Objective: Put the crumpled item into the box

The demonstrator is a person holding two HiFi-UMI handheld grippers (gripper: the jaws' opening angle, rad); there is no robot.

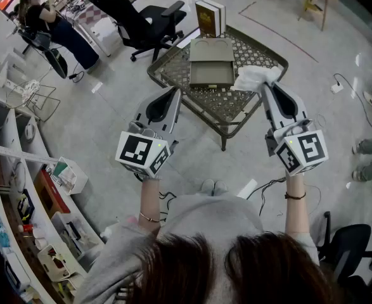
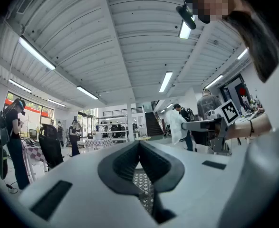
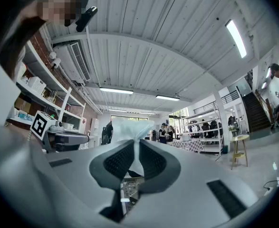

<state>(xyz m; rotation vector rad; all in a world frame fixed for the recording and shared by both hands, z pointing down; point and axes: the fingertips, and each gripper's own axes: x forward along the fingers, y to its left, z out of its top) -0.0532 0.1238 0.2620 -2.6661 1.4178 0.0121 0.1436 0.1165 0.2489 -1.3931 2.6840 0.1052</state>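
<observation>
In the head view the crumpled white item hangs over the right side of the metal lattice table, pinched at the tip of my right gripper. The right gripper view shows the same crumpled white item bunched between the dark pads, with my right gripper shut on it. The open grey box lies on the table just left of the item. My left gripper hovers at the table's left edge. In its own view my left gripper is shut and holds nothing.
The box's upright brown and white sleeve stands at the table's far edge. A black office chair and a seated person are at the back left. Shelving lines the left side. Cables trail on the floor at right.
</observation>
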